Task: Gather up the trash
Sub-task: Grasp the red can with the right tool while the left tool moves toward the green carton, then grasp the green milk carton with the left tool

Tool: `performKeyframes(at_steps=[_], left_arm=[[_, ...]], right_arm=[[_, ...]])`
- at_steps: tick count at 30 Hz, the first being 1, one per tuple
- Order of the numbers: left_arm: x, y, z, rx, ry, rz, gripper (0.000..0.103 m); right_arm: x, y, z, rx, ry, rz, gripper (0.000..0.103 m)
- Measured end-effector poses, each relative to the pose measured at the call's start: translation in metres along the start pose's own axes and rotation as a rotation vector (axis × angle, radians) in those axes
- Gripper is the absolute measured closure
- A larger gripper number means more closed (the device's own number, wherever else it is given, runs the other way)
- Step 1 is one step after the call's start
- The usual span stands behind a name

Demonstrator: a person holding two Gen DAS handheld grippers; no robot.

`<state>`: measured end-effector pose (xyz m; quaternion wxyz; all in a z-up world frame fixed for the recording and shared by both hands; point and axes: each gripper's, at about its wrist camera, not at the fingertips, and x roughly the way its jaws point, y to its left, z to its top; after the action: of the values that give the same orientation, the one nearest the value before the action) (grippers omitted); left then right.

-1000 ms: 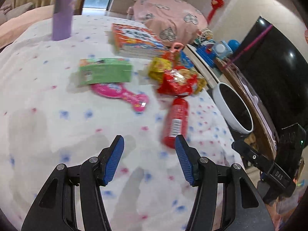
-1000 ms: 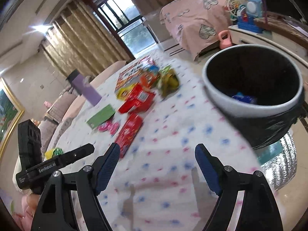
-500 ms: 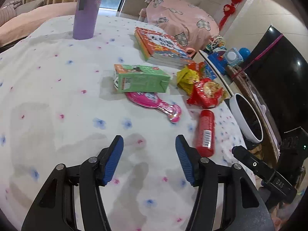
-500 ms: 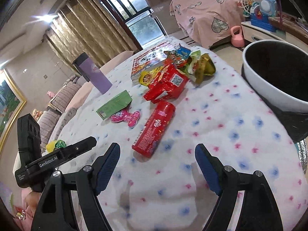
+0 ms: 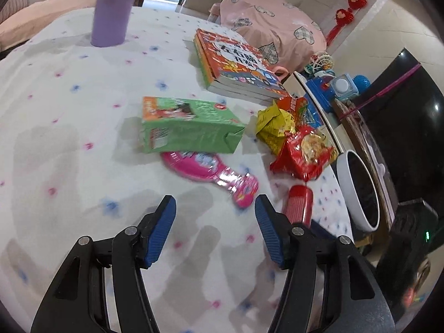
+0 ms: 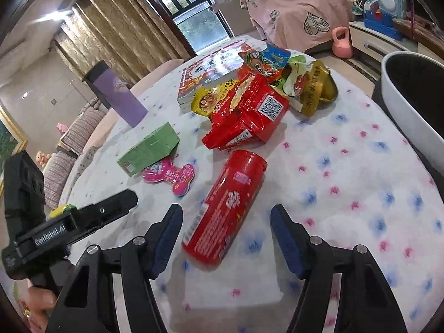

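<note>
Closer now than a second ago, the red can lies on its side at lower centre of the right wrist view, its near end between the right tool's open, just-narrowing jaws. Likely light, stiff and slick: grip across mid-body. The left tool hangs open over the counter, with nothing between its jaws.

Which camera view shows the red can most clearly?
The right wrist view: the red can lies whole, just ahead of the right gripper. The left wrist view shows only part of it, blurred, behind a finger.
</note>
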<state>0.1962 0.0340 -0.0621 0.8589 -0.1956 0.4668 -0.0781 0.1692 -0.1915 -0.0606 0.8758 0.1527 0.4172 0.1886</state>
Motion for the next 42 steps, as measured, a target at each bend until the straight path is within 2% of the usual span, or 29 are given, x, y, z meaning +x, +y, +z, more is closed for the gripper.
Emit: performKeyframes(at_steps=[1,2,7,10,13,14,15,17,23,26,28,29,31,32,33,36,39,42], left_arm=[[0.005,-0.002,0.003,-0.006,0.008,0.006,0.042],[0.012,-0.006,0.006,-0.012,0.022,0.020,0.041],[0.032,-0.020,0.017,0.011,0.005,0.118,0.041],[0.039,-0.027,0.020,0.070,-0.009,0.175,0.042],[0.043,-0.037,0.015,0.175,-0.023,0.252,0.056],[0.041,-0.037,0.013,0.197,-0.026,0.246,0.066],[0.039,-0.035,0.011,0.204,-0.022,0.228,0.085],[0.035,-0.030,0.006,0.217,-0.002,0.210,0.100],[0.012,-0.016,-0.018,0.213,0.043,0.078,0.103],[0.000,-0.008,-0.025,0.171,0.041,0.038,0.103],[-0.005,-0.003,-0.020,0.138,0.022,0.041,0.103],[-0.008,-0.001,-0.015,0.130,0.008,0.044,0.100],[-0.010,0.002,-0.002,0.135,-0.007,0.069,0.080],[-0.010,0.004,0.005,0.142,-0.017,0.090,0.046],[-0.011,0.005,0.011,0.150,-0.038,0.103,0.027],[-0.008,0.012,0.030,0.198,-0.063,0.109,0.022],[0.006,0.022,0.052,0.234,-0.035,0.052,0.020],[0.016,0.028,0.069,0.283,-0.041,0.022,0.018]], right_arm=[[0.002,0.002,0.001,-0.017,0.000,-0.013,0.042],[0.003,0.004,0.002,-0.033,0.005,-0.027,0.060],[-0.003,-0.002,0.000,-0.067,0.030,-0.001,0.062],[-0.016,-0.013,-0.004,-0.064,0.035,0.013,0.063],[-0.029,-0.025,-0.006,-0.056,0.031,0.009,0.064],[-0.032,-0.028,-0.006,-0.051,0.028,0.011,0.065],[-0.035,-0.032,-0.006,-0.046,0.024,0.012,0.065],[-0.040,-0.038,-0.008,-0.041,0.019,0.018,0.066],[-0.047,-0.041,-0.014,-0.033,0.014,0.042,0.067],[-0.051,-0.040,-0.017,-0.035,0.007,0.056,0.068],[-0.054,-0.040,-0.018,-0.032,0.002,0.064,0.068],[-0.054,-0.040,-0.018,-0.030,-0.001,0.066,0.068],[-0.056,-0.041,-0.018,-0.026,-0.005,0.067,0.069],[-0.057,-0.041,-0.018,-0.024,-0.007,0.068,0.069],[-0.058,-0.041,-0.018,-0.021,-0.008,0.070,0.069],[-0.060,-0.041,-0.017,-0.013,-0.011,0.075,0.071],[-0.060,-0.038,-0.017,-0.017,-0.012,0.075,0.072],[-0.057,-0.034,-0.016,-0.028,-0.004,0.077,0.072]])
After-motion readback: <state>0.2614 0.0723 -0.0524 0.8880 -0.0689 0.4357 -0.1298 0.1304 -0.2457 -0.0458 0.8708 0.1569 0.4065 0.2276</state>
